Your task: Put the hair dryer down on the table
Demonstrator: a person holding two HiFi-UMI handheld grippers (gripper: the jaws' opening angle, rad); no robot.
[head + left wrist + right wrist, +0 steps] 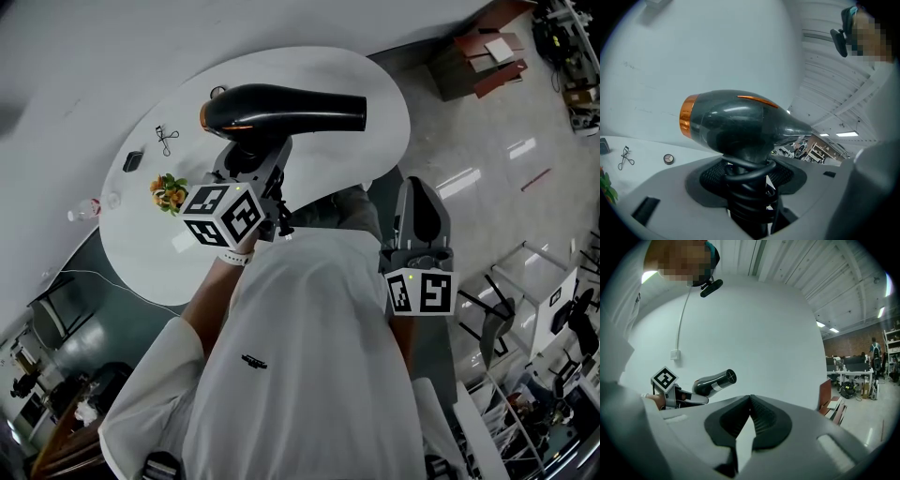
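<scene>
A black hair dryer (281,111) with an orange rear ring hangs over the white round table (375,103), its nozzle pointing right. My left gripper (246,157) is shut on its handle from below. In the left gripper view the dryer (736,124) fills the centre, and the handle with the cord coiled round it (747,187) sits between the jaws. My right gripper (419,217) hangs off the table's near right edge, beside the person's body, shut with nothing in it. In the right gripper view its jaw tips (750,398) meet, and the dryer (715,381) shows at the left.
On the table's left part lie an eyelash curler (167,141), a small dark case (132,160), orange flowers (169,192) and a clear bottle (84,211). A small round compact (669,159) lies near the curler (624,157). Boxes (483,56) stand on the floor at the right.
</scene>
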